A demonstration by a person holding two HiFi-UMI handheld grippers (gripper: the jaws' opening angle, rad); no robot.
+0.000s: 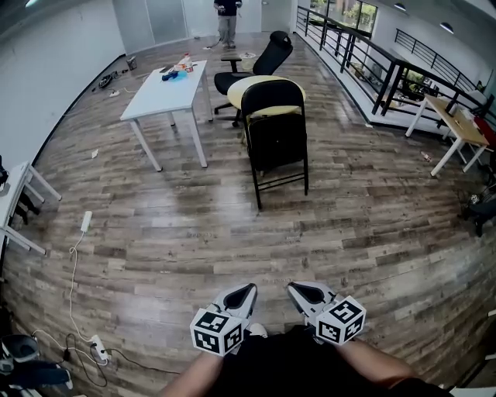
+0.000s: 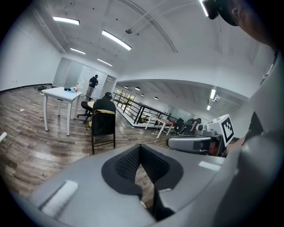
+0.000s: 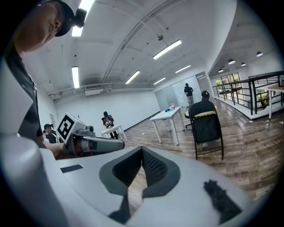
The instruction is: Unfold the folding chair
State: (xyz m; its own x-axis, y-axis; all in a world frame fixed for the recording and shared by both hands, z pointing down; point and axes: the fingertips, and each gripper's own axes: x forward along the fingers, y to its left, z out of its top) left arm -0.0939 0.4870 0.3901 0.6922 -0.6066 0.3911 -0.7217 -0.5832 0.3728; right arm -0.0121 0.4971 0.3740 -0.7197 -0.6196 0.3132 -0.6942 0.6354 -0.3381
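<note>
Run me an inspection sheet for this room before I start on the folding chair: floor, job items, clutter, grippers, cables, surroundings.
Surface: wood-plank floor, a few small scraps on it.
Job's things: black folding chair stands upright, seemingly folded, well ahead of both grippers, untouched.
Clutter: small items on the white table; black office chair behind the folding chair.
Grippers: left gripper and right gripper both shut, empty.
Cables: power strip and white cable on the floor, left.
Surroundings: railing, wooden table, person at the far end.

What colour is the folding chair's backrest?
Black; the folding chair shows best in the head view.
</note>
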